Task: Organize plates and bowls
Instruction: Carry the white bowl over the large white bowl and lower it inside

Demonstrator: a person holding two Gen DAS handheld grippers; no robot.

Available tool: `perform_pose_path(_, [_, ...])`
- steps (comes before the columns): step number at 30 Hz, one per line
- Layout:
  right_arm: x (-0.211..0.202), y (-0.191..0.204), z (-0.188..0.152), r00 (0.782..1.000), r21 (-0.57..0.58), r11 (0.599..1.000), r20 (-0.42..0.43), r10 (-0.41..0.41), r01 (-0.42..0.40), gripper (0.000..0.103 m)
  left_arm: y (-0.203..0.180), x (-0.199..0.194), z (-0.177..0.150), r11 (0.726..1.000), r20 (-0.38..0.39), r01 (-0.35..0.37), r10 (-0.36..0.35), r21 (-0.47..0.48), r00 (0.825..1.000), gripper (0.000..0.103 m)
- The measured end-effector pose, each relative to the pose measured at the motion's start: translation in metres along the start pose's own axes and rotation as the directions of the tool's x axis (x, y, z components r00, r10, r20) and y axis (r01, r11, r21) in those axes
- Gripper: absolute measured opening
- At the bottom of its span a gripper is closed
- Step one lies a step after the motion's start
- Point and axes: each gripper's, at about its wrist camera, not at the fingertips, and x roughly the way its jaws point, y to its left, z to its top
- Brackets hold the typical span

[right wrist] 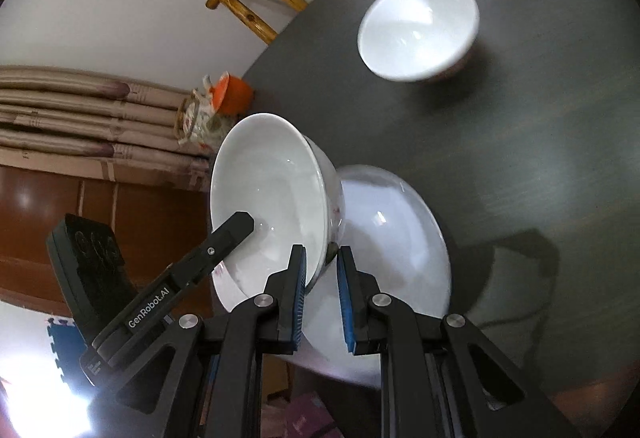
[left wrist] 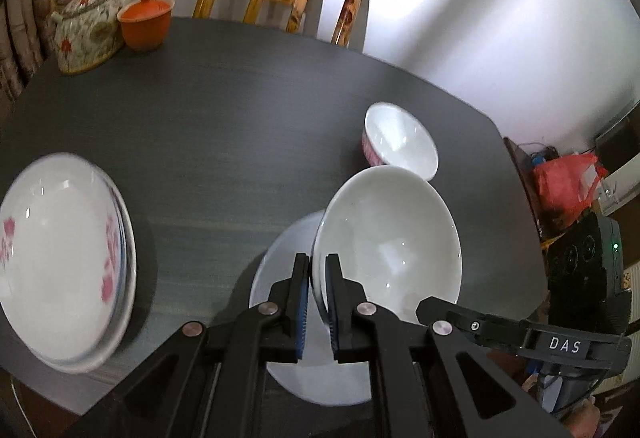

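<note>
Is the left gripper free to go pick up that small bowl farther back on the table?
Probably not yet: the left gripper is shut on the big bowl's rim, though the small bowl stands unobstructed.

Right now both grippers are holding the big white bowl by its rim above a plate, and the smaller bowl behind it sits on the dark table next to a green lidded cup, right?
One slip: the lidded cup is orange, not green, and stands beside the floral teapot at the table's far corner, not by the smaller bowl. The left wrist view shows it. The rest holds: the left gripper and right gripper share the big white bowl above a plate.
</note>
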Motion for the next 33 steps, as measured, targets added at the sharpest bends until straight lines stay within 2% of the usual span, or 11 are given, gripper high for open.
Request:
perform_pose_path(5, [0.003, -0.017, -0.019, 1.0, 0.025, 1.0, -0.018, -0.018, 0.018, 0.016, 0.003, 0.014, -0.021, 1.0, -0.035, -0.024, 0.024, -0.004, 0.999, 0.008])
perform_pose_path(9, [0.004, -0.019, -0.023, 0.999, 0.014, 0.999, -0.013, -0.045, 0.045, 0.016, 0.0, 0.017, -0.029, 0.998, -0.032, -0.061, 0.062, 0.02, 0.998, 0.009])
perform_pose_path(17, [0.009, -0.018, -0.029, 0.997, -0.004, 0.997, -0.013, -0.077, 0.077, 0.016, 0.007, 0.029, -0.034, 0.996, -0.062, -0.085, 0.086, 0.017, 0.994, 0.01])
perform_pose_path(26, [0.013, -0.019, -0.03, 0.996, -0.01, 0.996, -0.008, -0.09, 0.09, 0.016, 0.0, 0.037, -0.034, 0.993, -0.06, -0.104, 0.107, 0.048, 0.992, 0.011])
perform_pose_path(28, [0.011, -0.017, -0.031, 0.995, -0.02, 0.995, -0.002, -0.099, 0.099, 0.016, -0.003, 0.036, -0.034, 0.991, -0.058, -0.118, 0.122, 0.066, 0.991, 0.013])
perform_pose_path(30, [0.011, -0.015, -0.031, 0.995, -0.027, 0.994, 0.007, -0.103, 0.103, 0.016, -0.006, 0.033, -0.033, 0.989, -0.042, -0.127, 0.13, 0.079, 0.991, 0.025])
perform_pose_path(33, [0.01, -0.014, -0.032, 0.994, -0.03, 0.994, 0.016, -0.106, 0.106, 0.018, -0.011, 0.029, -0.033, 0.985, -0.024, -0.141, 0.144, 0.098, 0.989, 0.033])
